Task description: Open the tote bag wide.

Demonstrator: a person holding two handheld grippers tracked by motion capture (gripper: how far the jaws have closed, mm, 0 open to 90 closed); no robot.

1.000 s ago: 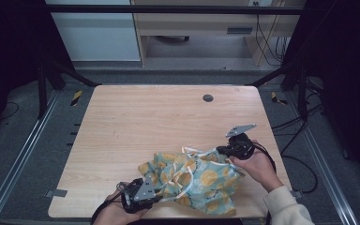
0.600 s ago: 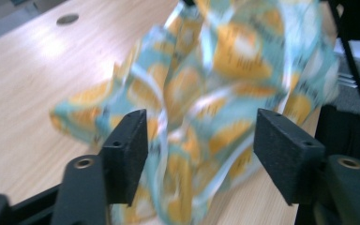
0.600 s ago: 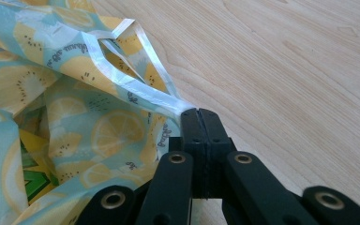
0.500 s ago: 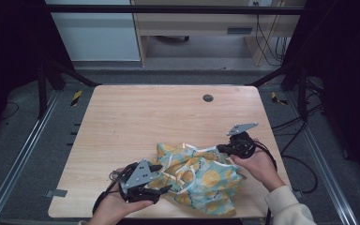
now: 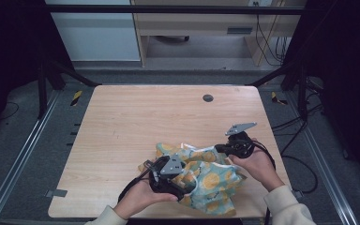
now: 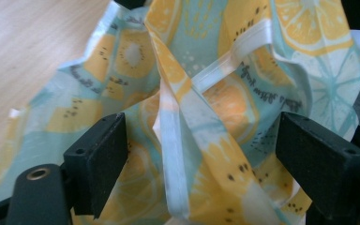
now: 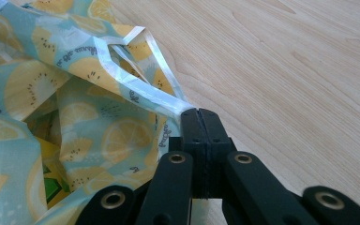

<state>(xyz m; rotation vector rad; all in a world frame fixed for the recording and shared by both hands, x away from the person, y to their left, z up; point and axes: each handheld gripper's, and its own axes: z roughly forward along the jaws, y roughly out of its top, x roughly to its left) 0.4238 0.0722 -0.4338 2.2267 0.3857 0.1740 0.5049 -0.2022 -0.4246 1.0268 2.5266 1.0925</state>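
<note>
Wooden table (image 5: 136,122), lemon-print cloth bag (image 5: 206,180) at 6 o'clock edge. My right gripper (image 7: 199,119) pinches its white-edged hem (image 7: 140,91); left gripper (image 6: 206,154) spread wide, fabric between jaws.

Up top, a light wooden desk (image 5: 136,122) with rounded corners sits in the middle, a small dark round cap (image 5: 208,98) set near its far edge. Around it, grey carpeted floor (image 5: 23,159), with metal rails (image 5: 16,164) running along both sides. Black frame legs (image 5: 44,79) angle down at the far corners, yellow-and-black tape (image 5: 76,97) marking the floor by the left one. Beyond, a pale cabinet panel (image 5: 104,35) and a wooden bench (image 5: 201,21), cables (image 5: 262,37) dangling at the right. Dark on both flanks.
</note>
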